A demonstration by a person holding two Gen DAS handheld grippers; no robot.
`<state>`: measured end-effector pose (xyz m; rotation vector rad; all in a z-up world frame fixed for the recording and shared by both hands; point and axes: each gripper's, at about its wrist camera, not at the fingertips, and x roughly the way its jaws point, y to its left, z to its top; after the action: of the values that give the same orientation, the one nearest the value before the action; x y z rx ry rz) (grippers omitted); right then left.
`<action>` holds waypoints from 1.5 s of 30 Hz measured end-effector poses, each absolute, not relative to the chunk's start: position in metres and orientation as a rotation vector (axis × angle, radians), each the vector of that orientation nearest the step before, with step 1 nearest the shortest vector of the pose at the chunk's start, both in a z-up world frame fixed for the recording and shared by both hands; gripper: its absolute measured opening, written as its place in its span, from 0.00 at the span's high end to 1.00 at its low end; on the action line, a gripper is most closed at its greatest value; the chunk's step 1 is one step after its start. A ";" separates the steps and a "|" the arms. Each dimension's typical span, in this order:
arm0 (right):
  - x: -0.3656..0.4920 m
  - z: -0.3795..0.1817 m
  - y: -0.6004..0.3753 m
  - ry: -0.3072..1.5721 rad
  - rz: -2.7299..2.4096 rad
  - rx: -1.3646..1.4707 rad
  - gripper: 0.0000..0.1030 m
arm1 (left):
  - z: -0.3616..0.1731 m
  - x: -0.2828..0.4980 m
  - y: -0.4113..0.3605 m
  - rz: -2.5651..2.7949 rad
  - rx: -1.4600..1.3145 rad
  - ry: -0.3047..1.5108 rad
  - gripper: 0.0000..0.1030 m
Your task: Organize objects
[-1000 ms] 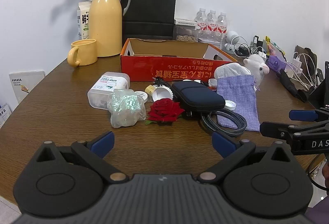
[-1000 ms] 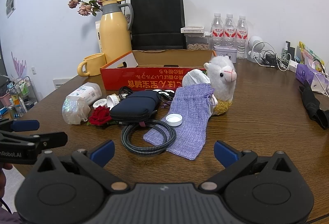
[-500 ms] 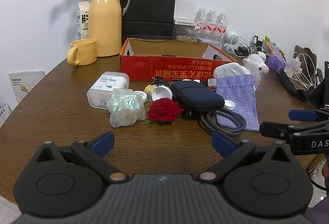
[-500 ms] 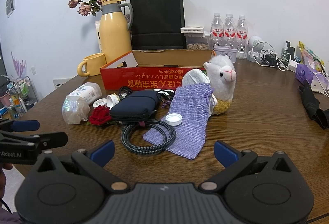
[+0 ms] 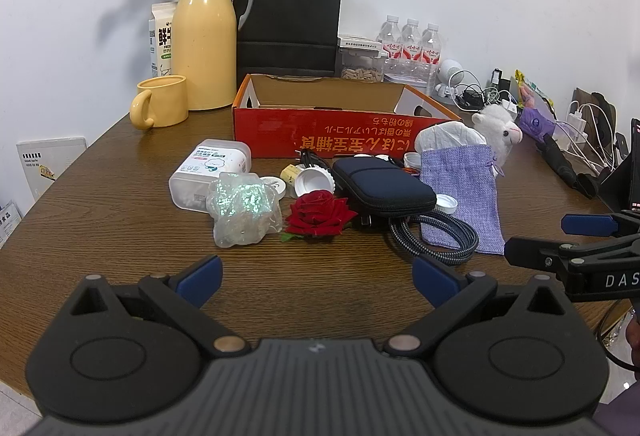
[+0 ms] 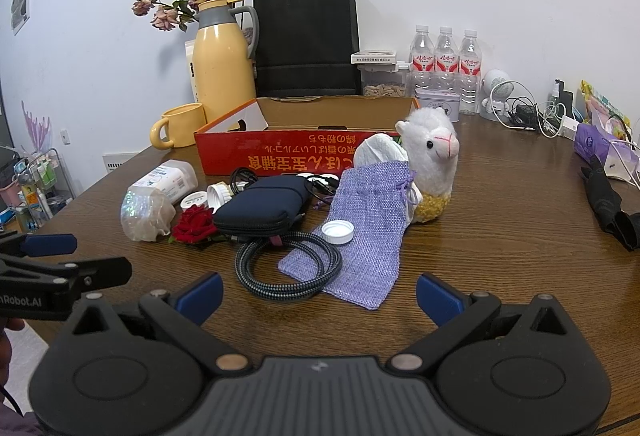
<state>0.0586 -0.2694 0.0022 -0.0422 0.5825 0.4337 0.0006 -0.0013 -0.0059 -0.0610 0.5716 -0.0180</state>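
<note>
A red cardboard box stands open-topped on the brown table. In front of it lie a clear tub, an iridescent crumpled bag, a red rose, a navy zip pouch, a coiled braided cable, a lilac drawstring bag and a white plush alpaca. My left gripper is open, short of the rose. My right gripper is open, just short of the cable and bag.
A yellow thermos, yellow mug, black paper bag and three water bottles line the back wall. Chargers and cables and a black folded item lie at the right. White caps sit among the items.
</note>
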 end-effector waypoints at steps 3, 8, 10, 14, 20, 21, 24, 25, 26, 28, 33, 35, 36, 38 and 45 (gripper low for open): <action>0.058 0.002 -0.269 0.582 0.434 -0.042 0.00 | -0.006 0.001 -0.001 -0.018 -0.061 0.572 0.00; 0.058 0.002 -0.269 0.582 0.433 -0.043 0.00 | -0.006 0.001 -0.001 -0.018 -0.061 0.572 0.00; 0.058 0.002 -0.269 0.582 0.434 -0.042 0.00 | -0.006 0.001 -0.001 -0.018 -0.061 0.572 0.00; 0.059 0.003 -0.269 0.582 0.433 -0.042 0.00 | -0.006 0.001 -0.001 -0.018 -0.061 0.572 0.00; 0.059 0.003 -0.269 0.582 0.433 -0.042 0.00 | -0.005 0.001 -0.002 -0.018 -0.060 0.571 0.00; 0.058 0.003 -0.269 0.582 0.433 -0.043 0.00 | -0.005 0.001 -0.002 -0.019 -0.060 0.571 0.00; 0.058 0.003 -0.269 0.582 0.433 -0.042 0.00 | -0.005 0.001 -0.002 -0.018 -0.060 0.571 0.00; 0.059 0.003 -0.269 0.582 0.433 -0.042 0.00 | -0.005 0.001 -0.002 -0.018 -0.060 0.571 0.00; 0.059 0.003 -0.269 0.582 0.433 -0.042 0.00 | -0.005 0.001 -0.002 -0.018 -0.060 0.571 0.00; 0.058 0.003 -0.269 0.582 0.433 -0.043 0.00 | -0.006 0.001 -0.002 -0.018 -0.060 0.571 0.00; 0.059 0.003 -0.269 0.582 0.433 -0.042 0.00 | -0.006 0.001 -0.002 -0.019 -0.061 0.571 0.00; 0.059 0.003 -0.269 0.583 0.432 -0.042 0.00 | -0.006 0.001 -0.002 -0.019 -0.061 0.571 0.00; 0.059 0.003 -0.269 0.583 0.433 -0.042 0.00 | -0.006 0.001 -0.002 -0.019 -0.061 0.572 0.00; 0.059 0.002 -0.269 0.585 0.434 -0.043 0.00 | -0.005 0.001 -0.003 -0.019 -0.062 0.572 0.00; 0.065 0.001 -0.265 0.597 0.440 -0.078 0.00 | -0.003 0.008 -0.001 -0.015 -0.057 0.579 0.00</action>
<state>0.0650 -0.2649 0.0013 -0.0784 0.5966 0.4402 0.0084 -0.0012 -0.0033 -0.0567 0.5794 -0.0155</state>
